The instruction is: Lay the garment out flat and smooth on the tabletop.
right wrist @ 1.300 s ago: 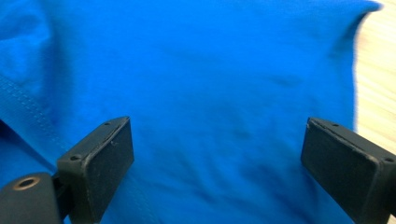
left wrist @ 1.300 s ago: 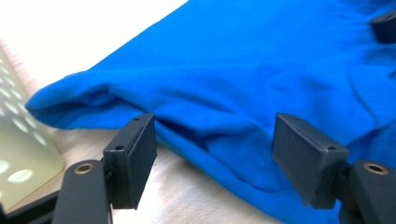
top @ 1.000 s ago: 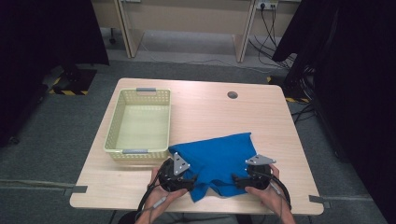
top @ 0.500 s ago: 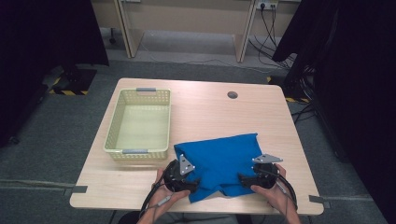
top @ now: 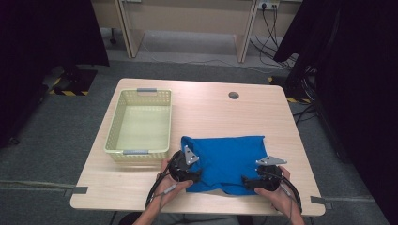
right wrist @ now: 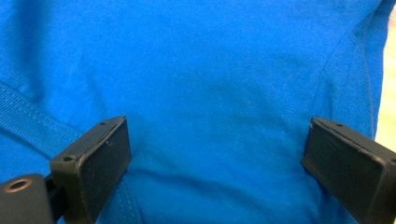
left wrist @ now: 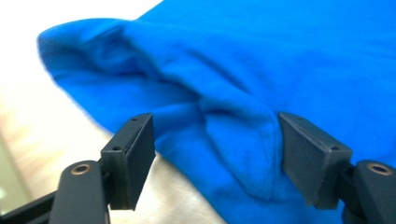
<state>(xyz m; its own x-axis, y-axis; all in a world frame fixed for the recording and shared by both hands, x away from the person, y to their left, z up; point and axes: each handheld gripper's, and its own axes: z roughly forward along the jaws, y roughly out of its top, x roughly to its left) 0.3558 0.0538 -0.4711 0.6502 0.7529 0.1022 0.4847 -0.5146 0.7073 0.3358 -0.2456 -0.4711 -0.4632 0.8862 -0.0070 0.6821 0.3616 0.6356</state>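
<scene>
A blue cloth [top: 228,158] lies spread on the near half of the wooden table [top: 216,112]. My left gripper [top: 196,173] is at the cloth's near-left corner. In the left gripper view its jaws stand apart with a raised fold of the blue cloth [left wrist: 233,140] between them, and the pads [left wrist: 133,156] are not pressing it. My right gripper [top: 247,182] is at the cloth's near-right edge. In the right gripper view its jaws are wide apart over flat blue cloth [right wrist: 210,84], close to a stitched seam.
An empty pale yellow-green plastic basket [top: 141,151] stands left of the cloth, near my left hand. A round cable hole [top: 233,95] is in the far part of the table. Dark curtains and desk legs stand beyond the table.
My left gripper has moved a little to the right, onto the cloth's corner. The cloth's outline has squared up, with its far edge now straighter. The right gripper has stayed about where it was.
</scene>
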